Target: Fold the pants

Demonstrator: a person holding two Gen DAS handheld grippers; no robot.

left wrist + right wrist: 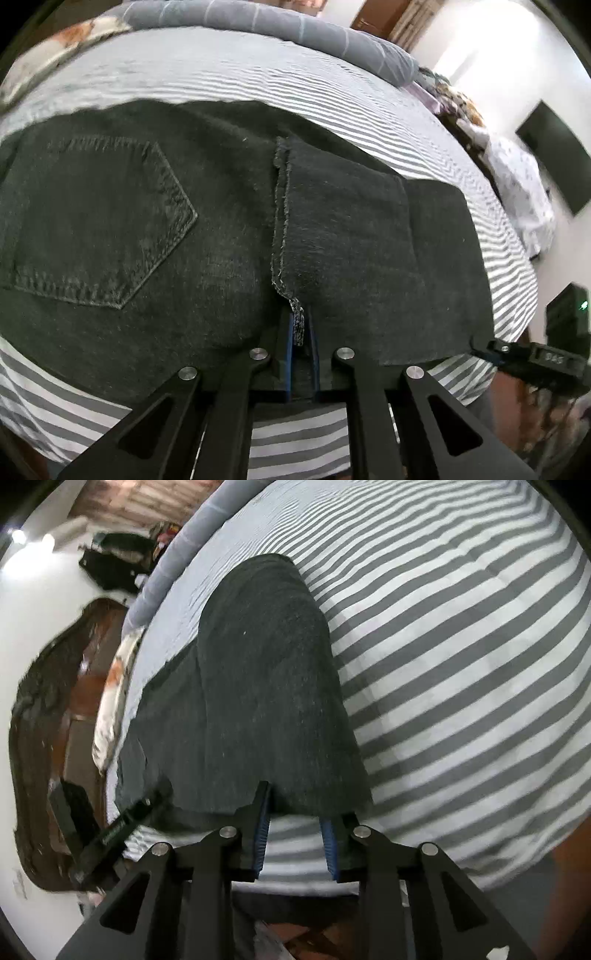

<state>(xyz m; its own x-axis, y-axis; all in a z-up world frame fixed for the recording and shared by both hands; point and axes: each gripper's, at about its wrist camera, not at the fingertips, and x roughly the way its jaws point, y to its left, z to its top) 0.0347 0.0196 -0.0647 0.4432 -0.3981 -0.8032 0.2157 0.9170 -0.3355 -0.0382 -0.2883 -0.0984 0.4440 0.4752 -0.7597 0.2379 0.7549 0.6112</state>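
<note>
Black denim pants (229, 221) lie flat on the striped bedsheet (258, 85), close to the bed's near edge, back pocket (99, 221) up on the left. Legs look already brought over the seat: a raw frayed hem (279, 221) sits across the middle w/ a second layer stepping out toward the right. Left gripper (302, 330) is nearly closed, pads pinching the hem's frayed corner at the near edge. Right gripper (295, 829) has jaws apart, nothing between them but sheet, the folded end just beyond the tips. Judging from this, at least one fold is done; prob. left: release, maybe one more fold, smooth flat.
</note>
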